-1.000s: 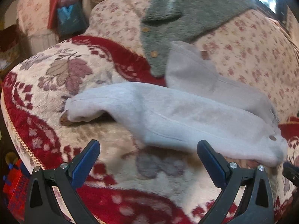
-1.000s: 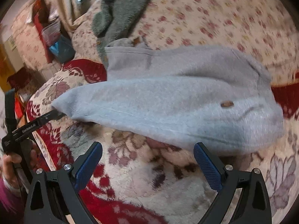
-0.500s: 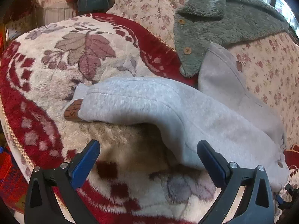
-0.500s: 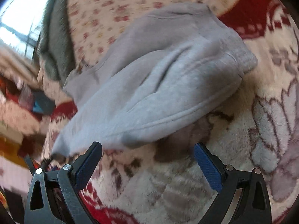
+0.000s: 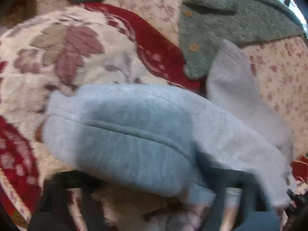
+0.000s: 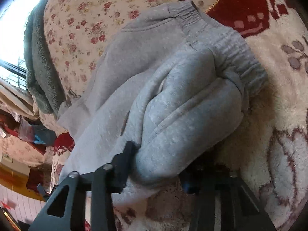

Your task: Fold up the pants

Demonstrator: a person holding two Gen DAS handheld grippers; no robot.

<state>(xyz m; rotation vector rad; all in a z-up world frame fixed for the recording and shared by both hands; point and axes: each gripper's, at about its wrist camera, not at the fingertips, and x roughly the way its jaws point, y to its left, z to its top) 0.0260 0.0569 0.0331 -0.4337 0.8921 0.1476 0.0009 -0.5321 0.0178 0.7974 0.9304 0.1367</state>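
Both grippers closer than before — right gripper [image 6: 154,165] seemingly pinching pants [image 6: 173,100].

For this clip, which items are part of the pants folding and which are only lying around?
Part of the job:
- grey pants
- right gripper, jaws around a thick fold of them
- left gripper, blurred, pushed under the fabric

Lying about:
- green fleece jacket
- floral sheet
- red patterned blanket underneath
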